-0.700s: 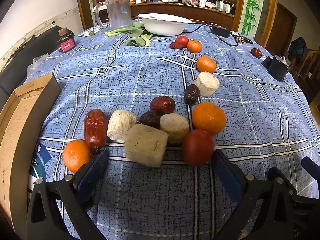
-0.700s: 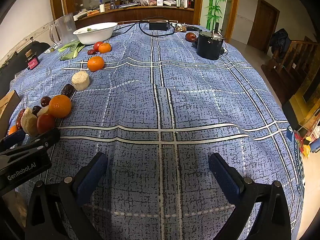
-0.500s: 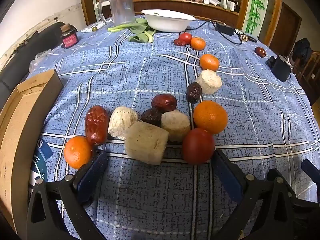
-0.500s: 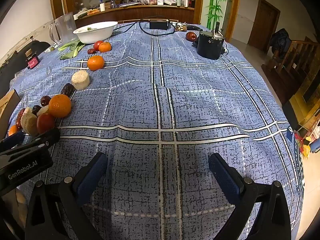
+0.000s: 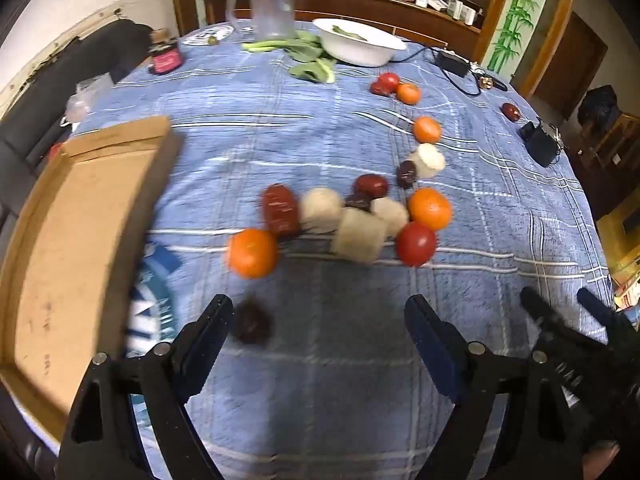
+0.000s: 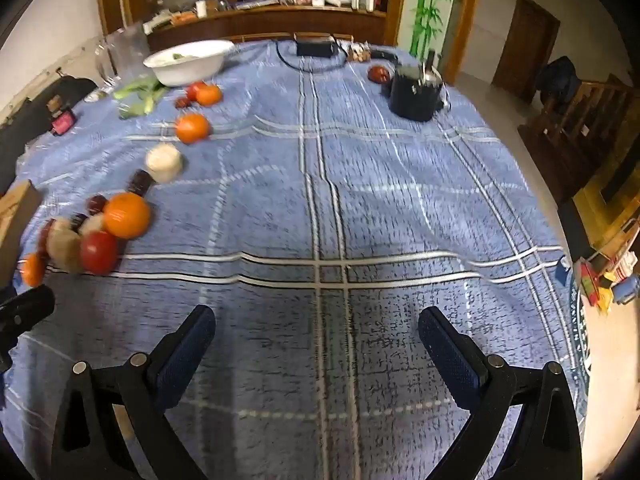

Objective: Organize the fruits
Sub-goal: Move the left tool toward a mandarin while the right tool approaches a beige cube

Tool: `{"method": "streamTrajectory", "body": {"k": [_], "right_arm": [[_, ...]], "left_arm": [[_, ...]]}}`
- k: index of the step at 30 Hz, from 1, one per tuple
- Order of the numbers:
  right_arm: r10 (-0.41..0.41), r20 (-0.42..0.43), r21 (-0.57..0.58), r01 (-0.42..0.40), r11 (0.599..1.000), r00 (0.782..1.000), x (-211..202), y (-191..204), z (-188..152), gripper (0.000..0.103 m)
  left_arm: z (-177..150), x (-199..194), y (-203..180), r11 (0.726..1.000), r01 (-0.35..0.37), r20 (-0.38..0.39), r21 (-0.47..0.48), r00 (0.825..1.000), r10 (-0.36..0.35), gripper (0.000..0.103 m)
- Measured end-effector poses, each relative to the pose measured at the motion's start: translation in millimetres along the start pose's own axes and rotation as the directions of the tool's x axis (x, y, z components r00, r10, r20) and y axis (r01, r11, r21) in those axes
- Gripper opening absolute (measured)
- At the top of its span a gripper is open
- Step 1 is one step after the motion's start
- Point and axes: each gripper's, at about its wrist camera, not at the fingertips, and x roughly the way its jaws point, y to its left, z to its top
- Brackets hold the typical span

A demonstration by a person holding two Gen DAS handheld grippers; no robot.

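A cluster of fruit lies on the blue checked tablecloth (image 5: 320,360): an orange (image 5: 253,253), a red date (image 5: 281,210), pale chunks (image 5: 358,235), a tomato (image 5: 416,243) and a second orange (image 5: 430,208). A dark date (image 5: 252,322) lies alone beside my left gripper's left finger. More oranges and a tomato trail toward the white bowl (image 5: 358,42). My left gripper (image 5: 320,332) is open and empty, short of the cluster. My right gripper (image 6: 316,340) is open and empty over bare cloth, with the cluster at its left (image 6: 96,236).
A cardboard box (image 5: 72,240) lies at the left table edge. A glass jug (image 5: 264,10), greens (image 5: 308,56) and a small jar (image 5: 165,58) stand at the back. A black pot (image 6: 414,92) and cables sit at the far right. The table edge drops off on the right.
My left gripper has pulled back and risen from the cluster, which now lies farther ahead. A dark date now lies alone near its left finger. The right view shifted slightly.
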Motion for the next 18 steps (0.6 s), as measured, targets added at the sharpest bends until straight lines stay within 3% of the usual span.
{"method": "streamTrajectory", "body": {"k": [3,10,18], "right_arm": [[0.030,0.013,0.006,-0.030,1.000,0.999,-13.5,4.7,-0.3,0.102],[0.078,0.005,0.007,-0.078,0.997,0.997,-31.2,23.5,-2.0,0.102],[0.095,-0.017,-0.030,-0.096,0.995,0.995,-39.4,55.7,-10.2,0.102]], "left_arm": [[-4.5,-8.4,12.1,1.000,0.022,-0.013,0.002,1.000,-0.022,0.087],[-3.0,-19.8,29.4,0.999,0.024,0.006,0.043,1.000,-0.024,0.070],[2.2,-31.0,44.7,0.997,-0.006,0.057,0.075,0.998,0.002,0.070]]}}
